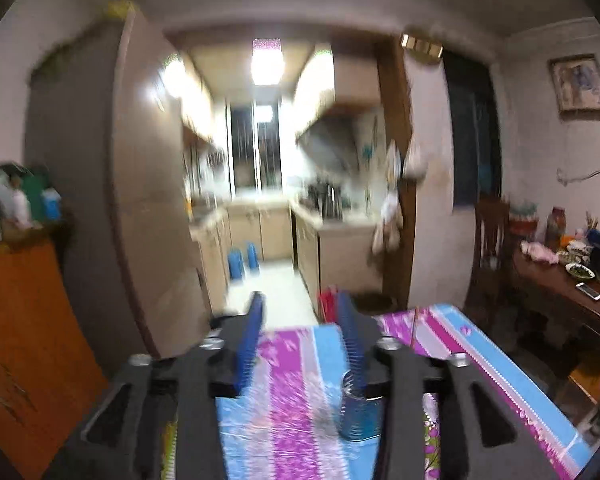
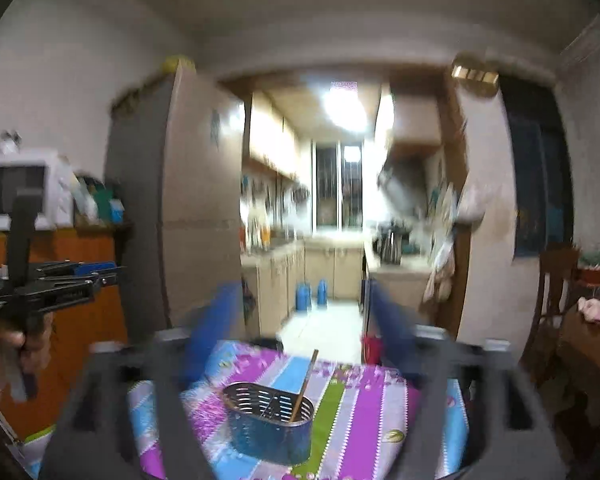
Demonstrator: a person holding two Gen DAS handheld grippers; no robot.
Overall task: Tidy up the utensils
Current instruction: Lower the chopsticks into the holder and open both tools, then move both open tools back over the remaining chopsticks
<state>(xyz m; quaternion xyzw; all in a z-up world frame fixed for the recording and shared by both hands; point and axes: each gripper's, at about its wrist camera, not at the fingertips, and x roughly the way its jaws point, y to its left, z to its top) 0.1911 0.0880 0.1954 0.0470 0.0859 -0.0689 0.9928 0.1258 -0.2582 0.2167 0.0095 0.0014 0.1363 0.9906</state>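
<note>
This is a lived-in home, seen from a dining corner that opens onto a narrow galley kitchen (image 1: 260, 200). Beige cabinets (image 2: 332, 268) line both sides of the kitchen under a bright ceiling light (image 2: 344, 108), with a window at the far end and two blue jugs (image 1: 242, 258) on the tiled floor. A tall fridge (image 2: 168, 208) stands at the kitchen entrance, and a white microwave (image 2: 20, 188) sits on an orange wooden sideboard (image 1: 24, 312). The near table wears a flowery striped plastic cloth (image 2: 360, 412) (pink, blue and green). A dark wooden side table (image 1: 560, 280) holds dishes and a phone, beneath a framed picture (image 1: 580, 84) on the wall.
</note>
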